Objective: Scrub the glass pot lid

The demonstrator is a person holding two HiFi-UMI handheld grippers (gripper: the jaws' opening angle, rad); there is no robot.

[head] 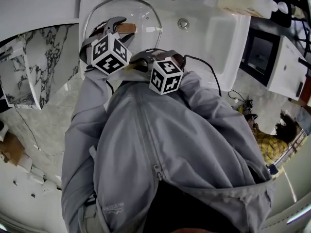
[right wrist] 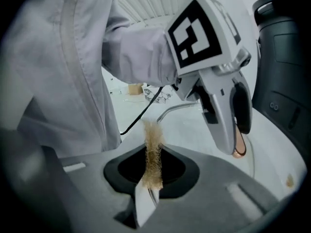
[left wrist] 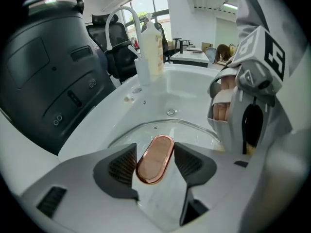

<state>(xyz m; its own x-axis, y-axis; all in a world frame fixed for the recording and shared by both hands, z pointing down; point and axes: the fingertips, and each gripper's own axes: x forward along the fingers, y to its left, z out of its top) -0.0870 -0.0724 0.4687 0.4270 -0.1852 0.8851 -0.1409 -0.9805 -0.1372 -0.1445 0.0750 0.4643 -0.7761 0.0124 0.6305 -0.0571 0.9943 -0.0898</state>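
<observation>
The glass pot lid (head: 146,8) lies in the white sink (head: 218,38), its copper handle (head: 127,28) on top. My left gripper (head: 118,25) stands over that handle. In the left gripper view the copper handle (left wrist: 154,159) sits between the two dark pads (left wrist: 121,166) of my left gripper (left wrist: 155,153), which stands open around it, jaws spread wide. My right gripper (right wrist: 153,174) is shut on a tan fibrous scrubber (right wrist: 154,152) that sticks up from its jaws. It hangs just right of the left gripper (right wrist: 228,110), over the lid's near edge.
A soap bottle (left wrist: 154,47) and a curved faucet (left wrist: 124,18) stand at the sink's far end, with the drain (left wrist: 171,112) beyond the lid. A dark appliance (left wrist: 48,67) borders the sink on one side. A marble counter (head: 43,57) lies to the left.
</observation>
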